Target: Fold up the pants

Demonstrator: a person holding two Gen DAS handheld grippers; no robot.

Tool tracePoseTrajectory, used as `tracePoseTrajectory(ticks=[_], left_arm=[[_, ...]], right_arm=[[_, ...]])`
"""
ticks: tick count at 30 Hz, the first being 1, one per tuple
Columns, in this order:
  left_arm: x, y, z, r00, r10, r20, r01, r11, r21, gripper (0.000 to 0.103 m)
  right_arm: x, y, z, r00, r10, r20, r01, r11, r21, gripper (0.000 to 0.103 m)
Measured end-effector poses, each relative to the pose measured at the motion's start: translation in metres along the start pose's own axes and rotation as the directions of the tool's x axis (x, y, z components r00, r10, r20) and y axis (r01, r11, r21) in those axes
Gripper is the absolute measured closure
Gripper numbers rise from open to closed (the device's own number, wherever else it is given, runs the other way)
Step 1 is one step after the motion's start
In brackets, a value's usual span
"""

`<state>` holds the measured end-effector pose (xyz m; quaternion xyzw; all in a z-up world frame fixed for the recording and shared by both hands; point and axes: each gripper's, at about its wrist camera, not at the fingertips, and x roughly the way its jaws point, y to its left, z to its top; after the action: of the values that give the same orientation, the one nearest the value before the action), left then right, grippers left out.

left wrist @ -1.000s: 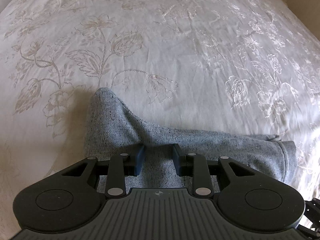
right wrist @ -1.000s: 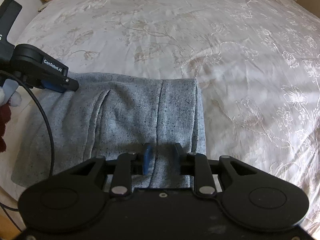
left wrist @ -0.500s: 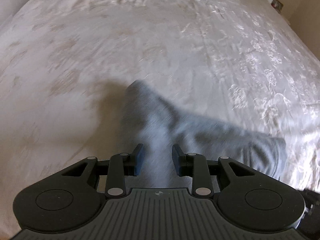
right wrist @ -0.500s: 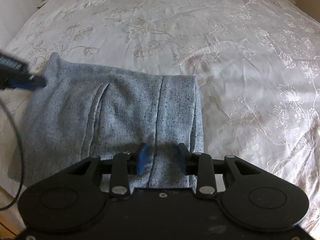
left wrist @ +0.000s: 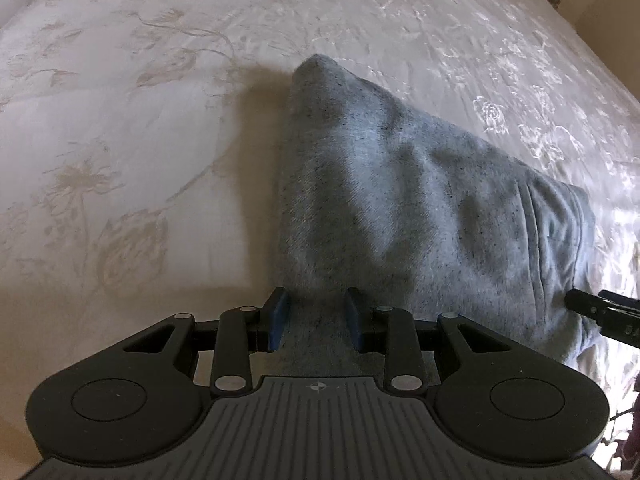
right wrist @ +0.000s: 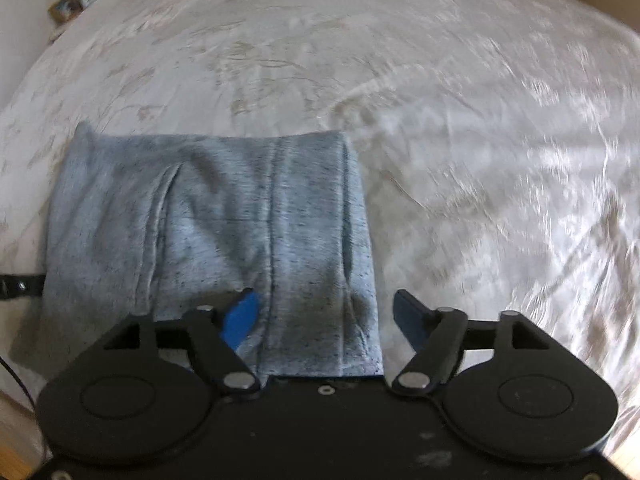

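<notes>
The grey speckled pants [right wrist: 216,224] lie folded into a compact rectangle on the bed. In the left wrist view the pants [left wrist: 420,208] run from my fingers toward the right. My left gripper [left wrist: 316,312] sits at the near left edge of the fold, its fingers a little apart with cloth between them. My right gripper [right wrist: 324,312] is wide open over the near right corner of the fold, holding nothing. The right gripper's tip [left wrist: 600,312] shows at the right edge of the left wrist view.
The bed is covered by a cream bedspread [right wrist: 460,120] with an embroidered floral pattern. A bedside shelf with small items [right wrist: 76,0] stands at the far left. A wooden edge [right wrist: 16,440] shows at the near left corner.
My right gripper's jaws have opened wide and let go of the cloth. My left gripper has swung so the fold now lies ahead and to its right.
</notes>
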<state>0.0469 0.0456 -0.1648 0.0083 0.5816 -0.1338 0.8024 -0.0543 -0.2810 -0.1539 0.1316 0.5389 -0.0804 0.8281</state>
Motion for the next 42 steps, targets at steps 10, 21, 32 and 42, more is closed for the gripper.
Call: tracePoseTrajectory(ticks=[10, 21, 32, 42], left_arm=[[0.028, 0.009, 0.015, 0.998, -0.055, -0.039, 0.056, 0.998, 0.024, 0.073], [0.011, 0.033, -0.002, 0.987, -0.151, 0.061, 0.155, 0.985, -0.076, 0.057], [0.028, 0.04, 0.007, 0.965, -0.262, 0.02, 0.261, 0.95, -0.173, 0.021], [0.055, 0.014, 0.013, 0.945, -0.326, 0.02, 0.323, 0.923, -0.209, 0.002]], right_arm=[[0.033, -0.032, 0.013, 0.977, 0.209, -0.037, -0.201, 0.968, 0.151, 0.017], [0.059, -0.03, 0.025, 0.952, 0.301, -0.059, -0.289, 0.944, 0.159, 0.005], [0.072, -0.035, 0.036, 0.92, 0.377, -0.108, -0.366, 0.924, 0.112, 0.0], [0.076, -0.051, 0.039, 0.885, 0.451, -0.115, -0.441, 0.892, 0.102, 0.001]])
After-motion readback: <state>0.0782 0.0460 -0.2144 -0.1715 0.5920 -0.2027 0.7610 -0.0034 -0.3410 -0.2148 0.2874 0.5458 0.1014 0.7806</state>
